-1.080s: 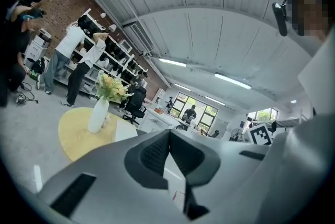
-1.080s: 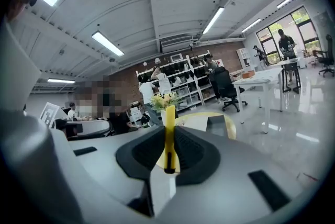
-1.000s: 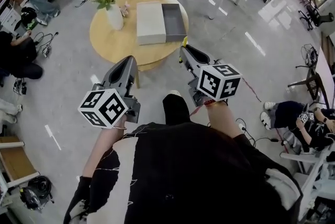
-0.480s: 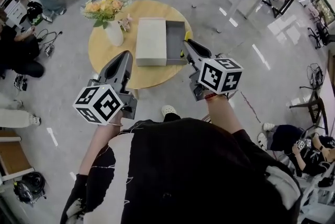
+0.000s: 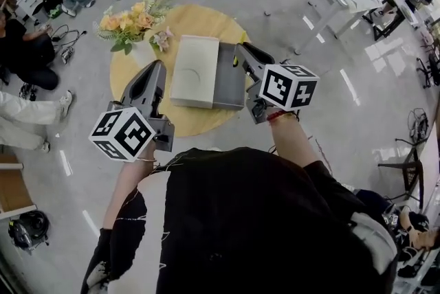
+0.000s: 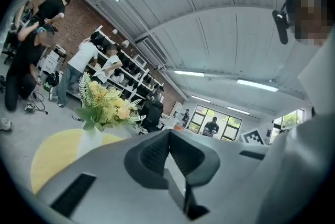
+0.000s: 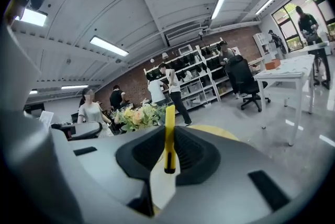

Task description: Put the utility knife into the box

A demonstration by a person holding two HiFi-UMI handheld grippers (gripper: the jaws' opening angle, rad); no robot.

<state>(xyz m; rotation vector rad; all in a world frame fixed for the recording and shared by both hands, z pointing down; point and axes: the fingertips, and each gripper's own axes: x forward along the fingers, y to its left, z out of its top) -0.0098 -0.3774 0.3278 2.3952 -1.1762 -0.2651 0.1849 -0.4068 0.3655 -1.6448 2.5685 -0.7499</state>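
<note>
Yellow utility knife (image 7: pixel 169 126), upright, in right hand-held gripper (image 7: pixel 168 154)

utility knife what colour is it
Yellow; the utility knife shows best in the right gripper view.

From head: looked steeply down on round table (image 5: pixel 199 18). From left gripper (image 5: pixel 155 66), right gripper (image 5: pixel 239 49): looked low, upward; flowers (image 5: pixel 127 21) shared throughout.

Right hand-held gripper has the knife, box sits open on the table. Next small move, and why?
Probably ease the right hand-held gripper slightly to its left, over the open grey box. Its jaws are shut on the yellow utility knife, and in the head view its tips sit at the box's far right corner, not yet above the inside.
</note>
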